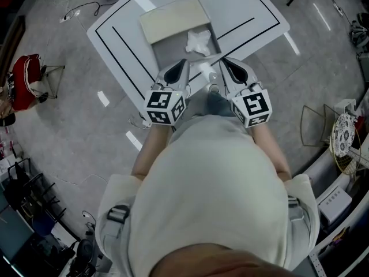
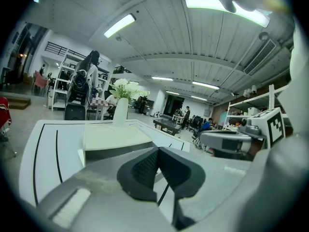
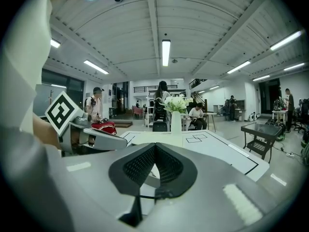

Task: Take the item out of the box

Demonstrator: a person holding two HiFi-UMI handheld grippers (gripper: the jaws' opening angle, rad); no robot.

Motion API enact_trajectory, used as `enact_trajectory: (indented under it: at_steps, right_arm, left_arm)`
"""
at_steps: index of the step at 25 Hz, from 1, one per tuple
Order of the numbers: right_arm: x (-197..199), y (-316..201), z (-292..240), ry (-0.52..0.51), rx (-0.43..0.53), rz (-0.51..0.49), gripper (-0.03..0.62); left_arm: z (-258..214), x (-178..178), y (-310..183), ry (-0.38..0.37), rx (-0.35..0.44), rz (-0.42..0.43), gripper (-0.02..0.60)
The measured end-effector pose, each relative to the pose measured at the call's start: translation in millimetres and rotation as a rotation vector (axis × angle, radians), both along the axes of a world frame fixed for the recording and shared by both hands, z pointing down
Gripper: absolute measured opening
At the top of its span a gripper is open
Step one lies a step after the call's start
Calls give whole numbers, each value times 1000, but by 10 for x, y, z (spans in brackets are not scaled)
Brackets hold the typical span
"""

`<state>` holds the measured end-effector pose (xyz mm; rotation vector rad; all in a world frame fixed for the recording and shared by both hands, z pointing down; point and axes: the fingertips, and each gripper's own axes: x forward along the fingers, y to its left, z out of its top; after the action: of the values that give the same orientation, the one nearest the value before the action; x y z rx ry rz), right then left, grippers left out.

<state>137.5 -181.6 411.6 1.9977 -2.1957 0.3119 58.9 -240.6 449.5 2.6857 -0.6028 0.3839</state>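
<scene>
On the white table (image 1: 115,33) stands an open grey box (image 1: 170,52) with a cream lid (image 1: 174,19) folded back on its far side. A crumpled white item (image 1: 199,41) lies inside, toward the right. My left gripper (image 1: 185,62) and right gripper (image 1: 223,61) hover side by side over the box's near edge, short of the item. Both are shut with nothing between the pads. In the left gripper view the shut left gripper (image 2: 157,152) points at the cream lid (image 2: 113,137). The right gripper (image 3: 154,148) is shut in its own view too.
A white vase of flowers (image 2: 119,111) stands at the table's far end. A red seat (image 1: 26,79) is on the floor at left. A wire rack (image 1: 317,126) and a fan (image 1: 345,136) stand at right. People sit and stand further back (image 3: 199,114).
</scene>
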Motion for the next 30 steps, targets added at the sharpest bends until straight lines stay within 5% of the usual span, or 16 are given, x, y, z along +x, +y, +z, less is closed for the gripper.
enact_trajectory:
  at_steps: [15,30]
  right_arm:
    - [491,-464,-60,-9,10,-116,-3]
    - [777,-729,53,-40,12,-204,-3]
  left_arm:
    - [125,472,-319,-100,-16,5,2]
    - [394,730,-540,-294,-3,106,7]
